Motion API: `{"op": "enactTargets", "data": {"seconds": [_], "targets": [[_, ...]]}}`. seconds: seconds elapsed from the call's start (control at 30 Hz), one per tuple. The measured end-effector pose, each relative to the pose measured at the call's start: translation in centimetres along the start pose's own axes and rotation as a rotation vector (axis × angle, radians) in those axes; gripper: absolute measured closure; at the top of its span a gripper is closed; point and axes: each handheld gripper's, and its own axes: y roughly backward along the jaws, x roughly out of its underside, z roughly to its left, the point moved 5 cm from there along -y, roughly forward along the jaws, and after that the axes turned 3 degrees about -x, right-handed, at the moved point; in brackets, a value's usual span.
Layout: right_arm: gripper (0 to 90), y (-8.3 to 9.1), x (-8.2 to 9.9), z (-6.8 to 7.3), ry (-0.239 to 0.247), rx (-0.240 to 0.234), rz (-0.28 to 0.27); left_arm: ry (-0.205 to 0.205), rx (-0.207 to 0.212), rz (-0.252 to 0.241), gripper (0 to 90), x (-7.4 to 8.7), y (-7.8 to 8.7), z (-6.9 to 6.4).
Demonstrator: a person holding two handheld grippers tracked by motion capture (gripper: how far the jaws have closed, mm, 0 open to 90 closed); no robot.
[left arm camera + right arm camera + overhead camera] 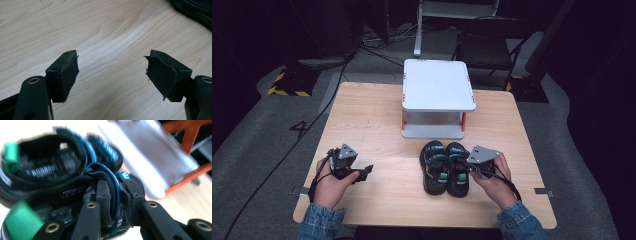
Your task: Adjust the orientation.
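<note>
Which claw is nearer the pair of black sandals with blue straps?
Right. The right claw is clamped on a blue strap of the pair of black sandals with blue straps; the left claw stands open over bare tabletop, well apart.

I can make out white print on the inner side of the black sandal [50, 182]: a number line that looks like "10554" followed by blurred digits, with a smaller unreadable line under it. Above that print sits a blurred white brand word. A "4" [298, 128] is marked on the floor left of the surface.
</note>
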Motion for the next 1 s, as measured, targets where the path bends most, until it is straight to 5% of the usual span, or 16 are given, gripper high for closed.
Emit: {"op": "enactTargets", "data": {"seconds": [0.17,0.2,0.3,0.4,0.47,0.57,0.67,0.8,1.0], "targets": [[63.5,0.2,0.1,0.2,-0.043,-0.017,-0.019,-0.003,0.004,-0.006,25.2,-0.5,-0.3,-0.1],[54.2,0.9,-0.1,0.2,-0.071,0.000,-0.036,-0.004,0.005,-0.009,25.2,-0.7,-0.4,-0.1],[47.8,1.8,-0.2,0.4,-0.122,-0.015,-0.053,-0.012,0.013,-0.010,25.0,-1.1,-0.6,-0.1],[40.6,2.6,-0.3,0.6,-0.237,-0.047,-0.079,-0.011,0.017,-0.015,24.9,-1.4,-0.8,-0.1],[33.5,2.7,-0.2,1.0,-0.372,-0.086,-0.053,-0.017,0.024,-0.016,24.8,-1.7,-1.2,-0.2],[32.8,2.5,-0.1,1.6,-0.491,-0.140,-0.025,-0.027,0.030,-0.011,24.8,-1.9,-1.5,-0.4],[38.0,2.1,-0.7,2.3,-0.558,-0.191,-0.043,-0.023,0.033,-0.014,24.8,-2.2,-1.7,-0.4],[43.8,0.6,-0.6,2.8,-0.603,-0.196,0.032,-0.038,0.039,-0.021,24.8,-2.7,-2.0,-0.6],[47.5,-1.7,-0.7,3.3,-0.639,-0.175,0.072,-0.042,0.051,-0.020,24.8,-2.9,-2.4,-0.7]]}}
